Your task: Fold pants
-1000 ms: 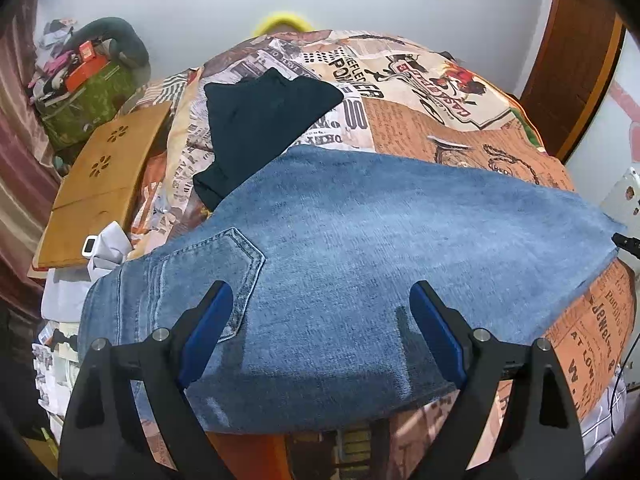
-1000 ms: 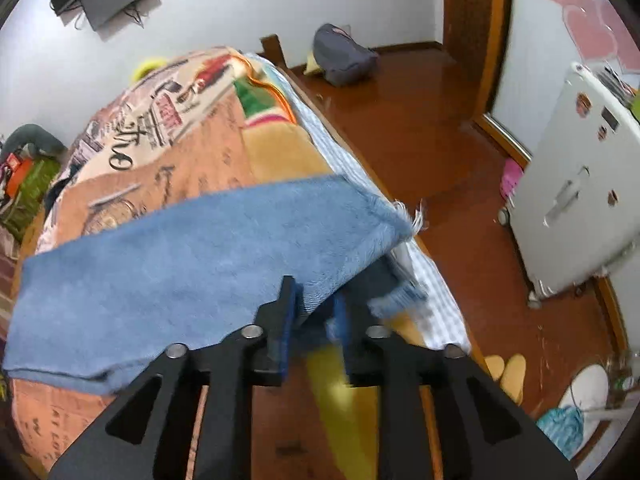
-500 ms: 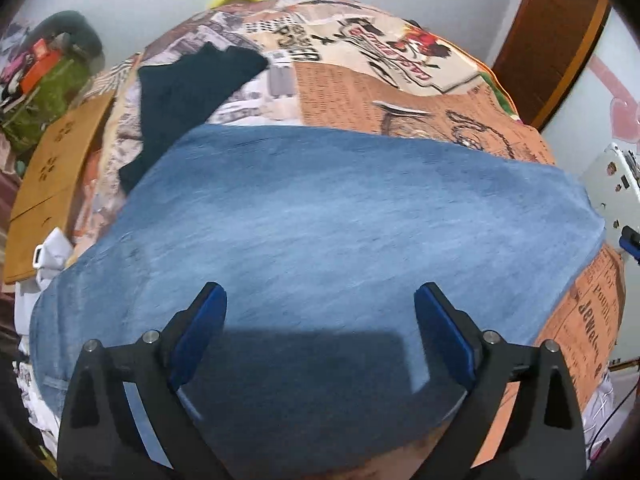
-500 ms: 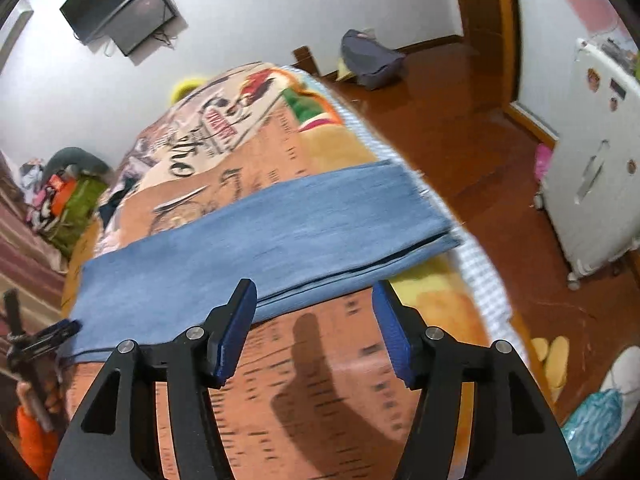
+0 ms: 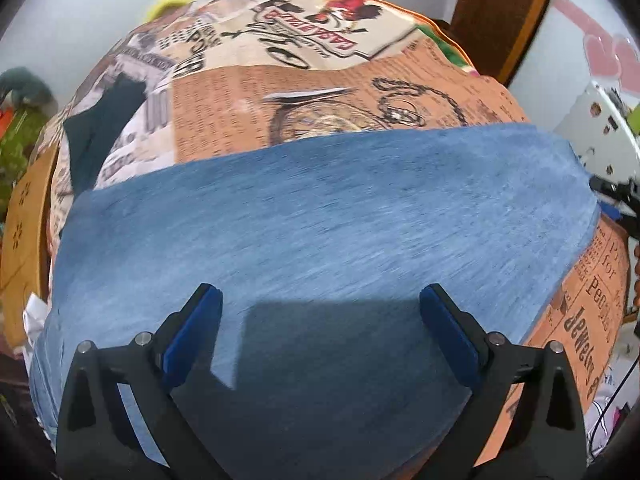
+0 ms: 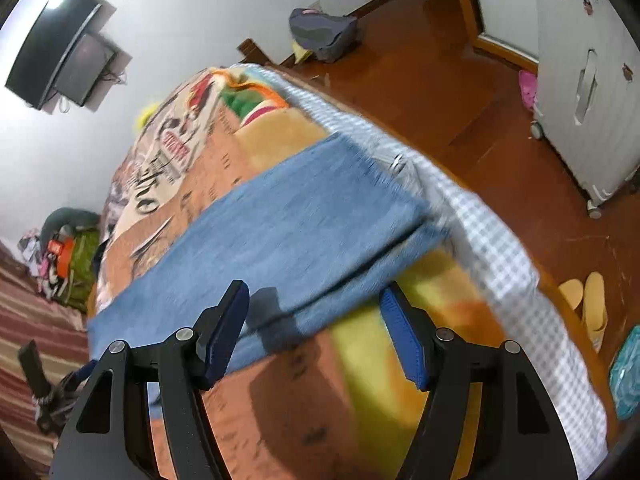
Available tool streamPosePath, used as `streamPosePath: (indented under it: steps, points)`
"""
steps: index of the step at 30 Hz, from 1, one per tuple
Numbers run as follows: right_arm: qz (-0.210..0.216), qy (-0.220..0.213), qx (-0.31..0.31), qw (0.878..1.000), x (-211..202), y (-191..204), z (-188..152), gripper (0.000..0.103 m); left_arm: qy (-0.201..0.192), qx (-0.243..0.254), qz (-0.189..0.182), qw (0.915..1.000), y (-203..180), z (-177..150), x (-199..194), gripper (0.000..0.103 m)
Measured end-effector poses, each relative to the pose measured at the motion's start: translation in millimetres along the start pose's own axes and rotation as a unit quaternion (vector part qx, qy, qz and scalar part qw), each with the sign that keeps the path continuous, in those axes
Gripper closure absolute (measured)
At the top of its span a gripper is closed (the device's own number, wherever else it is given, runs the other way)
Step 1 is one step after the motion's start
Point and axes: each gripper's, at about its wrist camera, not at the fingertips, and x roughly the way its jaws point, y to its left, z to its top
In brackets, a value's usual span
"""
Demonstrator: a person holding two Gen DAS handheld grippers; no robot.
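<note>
Bed (image 5: 280,112) with printed newspaper-pattern blanket fills both views. Jeans (image 5: 320,220) lie flat across it, one leg stacked on other: lengthwise fold looks done; hem ends near checkered bed edge in right wrist view, layers slightly offset there. Crosswise folds still left, judging by full-length strip. Dark garment (image 5: 100,128) lies apart, beyond jeans. Left gripper (image 5: 320,332) hovers over denim, fingers spread wide, holding nothing. Right gripper (image 6: 314,328) near hem end, fingers also wide apart, empty.
</note>
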Motion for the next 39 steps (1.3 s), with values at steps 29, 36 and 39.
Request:
streamPosePath:
  steps: [29,36,39]
  points:
    - [0.120,-0.187,-0.263,0.939,-107,193,-7,0.096,-0.169,-0.046,0.026,0.9842,44,-15,-122,0.002]
    - [0.182,-0.134,-0.320,0.920,-67,258,-42,0.096,-0.214,-0.068,0.043,0.9735,73,-38,-165,0.002]
    - [0.201,-0.099,-0.345,0.911,-49,278,-62,0.096,-0.222,-0.081,0.048,0.9705,87,-48,-175,0.002]
